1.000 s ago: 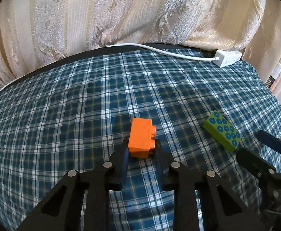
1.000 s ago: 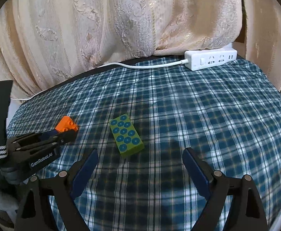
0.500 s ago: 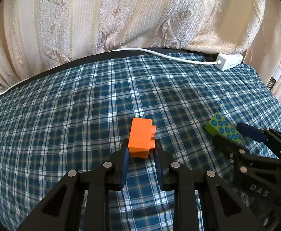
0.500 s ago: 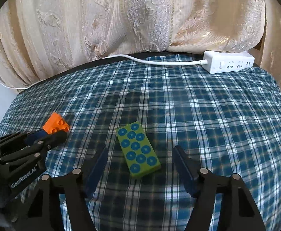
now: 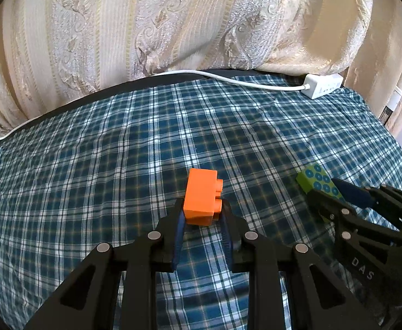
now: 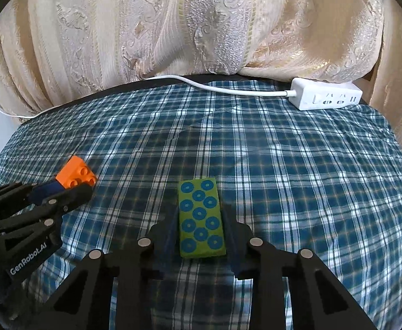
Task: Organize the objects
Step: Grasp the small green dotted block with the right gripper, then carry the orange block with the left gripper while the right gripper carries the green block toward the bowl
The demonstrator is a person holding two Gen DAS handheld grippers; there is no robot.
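- Cable (image 6: 5,112) at the far left edge, white, running along the back of the table in front of the curtain (image 6: 201,27).
- Left gripper (image 5: 202,214): jaws closed on the orange brick (image 5: 201,199), pads pressing its two sides; the brick's studs face right in the left wrist view. The brick sits left of centre on the cloth (image 5: 90,178), a blue plaid one that covers the table.
- Right gripper (image 6: 201,228): jaws drawn in against the long sides of the green block (image 6: 201,217), which lies flat on the cloth with its blue-ringed top up, long axis pointing away from the camera.
- The two grippers are side by side, near each other but apart; the block lies right of the brick.
- Power strip (image 6: 326,97), white, at the far right back edge of the table, with the cable plugged into its left end.
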